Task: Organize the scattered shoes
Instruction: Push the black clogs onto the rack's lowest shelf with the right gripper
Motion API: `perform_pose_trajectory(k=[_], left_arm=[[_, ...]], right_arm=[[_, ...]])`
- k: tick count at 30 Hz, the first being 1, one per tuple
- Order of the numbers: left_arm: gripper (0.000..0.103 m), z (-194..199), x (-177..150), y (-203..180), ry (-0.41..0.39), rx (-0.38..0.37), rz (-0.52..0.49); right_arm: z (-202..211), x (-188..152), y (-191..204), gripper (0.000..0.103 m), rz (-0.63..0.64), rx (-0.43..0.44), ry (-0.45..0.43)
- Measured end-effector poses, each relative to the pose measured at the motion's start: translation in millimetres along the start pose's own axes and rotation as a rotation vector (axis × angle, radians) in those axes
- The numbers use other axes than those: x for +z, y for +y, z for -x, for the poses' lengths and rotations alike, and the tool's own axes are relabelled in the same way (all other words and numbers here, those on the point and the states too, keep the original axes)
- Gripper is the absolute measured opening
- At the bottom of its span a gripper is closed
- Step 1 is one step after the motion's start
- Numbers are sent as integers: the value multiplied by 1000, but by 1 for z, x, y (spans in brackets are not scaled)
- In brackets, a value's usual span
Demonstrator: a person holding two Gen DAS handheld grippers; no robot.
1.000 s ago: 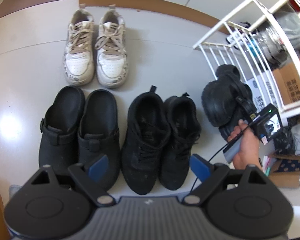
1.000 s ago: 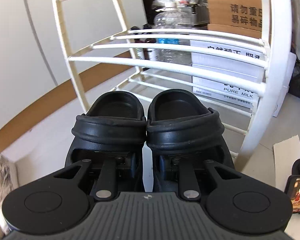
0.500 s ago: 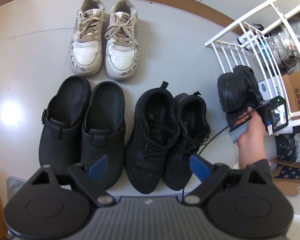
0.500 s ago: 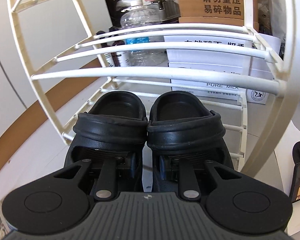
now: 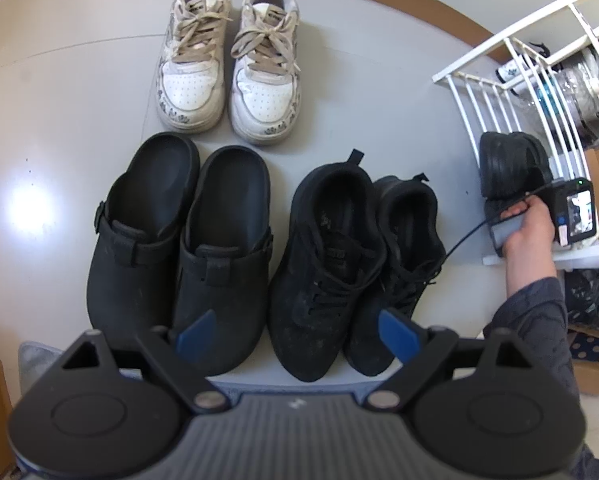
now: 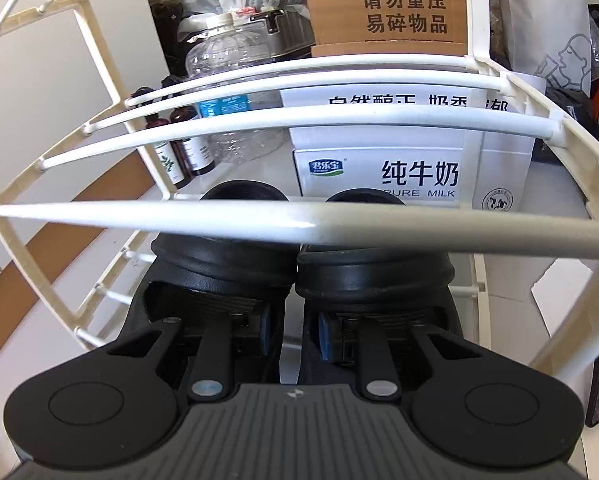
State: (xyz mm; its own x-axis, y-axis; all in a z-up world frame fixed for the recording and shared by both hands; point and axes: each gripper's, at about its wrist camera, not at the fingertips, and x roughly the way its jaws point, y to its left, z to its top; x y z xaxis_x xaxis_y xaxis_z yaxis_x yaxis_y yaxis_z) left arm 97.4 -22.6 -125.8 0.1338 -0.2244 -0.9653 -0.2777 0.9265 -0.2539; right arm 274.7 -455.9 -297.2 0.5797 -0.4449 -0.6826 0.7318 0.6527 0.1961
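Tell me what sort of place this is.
Probably a home entryway or storage corner: pairs of shoes lined up on the floor, a white shoe rack, and milk cartons and a cardboard box stacked behind it.

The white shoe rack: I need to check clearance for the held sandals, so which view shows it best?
The right wrist view: the white shoe rack fills the frame, its bars crossing just above the black sandals pinched in the right gripper. The left wrist view shows only its corner at the right edge.
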Motion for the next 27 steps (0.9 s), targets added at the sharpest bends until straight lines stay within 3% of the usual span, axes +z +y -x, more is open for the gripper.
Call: perform_pose_trajectory(k=[7,12,20,27], left_arm=[[90,-2,-1,2,-14,25,1],[90,-2,2,3,-7,-1,30],[90,8,-1,-8,-56,10,-15],[90,17,-3,7,-75,0,44]], right_arm=[[-18,3,5,31,15,-53,-46],[-21,9,7,50,14,-60,-26],[3,11,17,54,-5,-98,-24],[29,13,17,60,-3,-66,2]])
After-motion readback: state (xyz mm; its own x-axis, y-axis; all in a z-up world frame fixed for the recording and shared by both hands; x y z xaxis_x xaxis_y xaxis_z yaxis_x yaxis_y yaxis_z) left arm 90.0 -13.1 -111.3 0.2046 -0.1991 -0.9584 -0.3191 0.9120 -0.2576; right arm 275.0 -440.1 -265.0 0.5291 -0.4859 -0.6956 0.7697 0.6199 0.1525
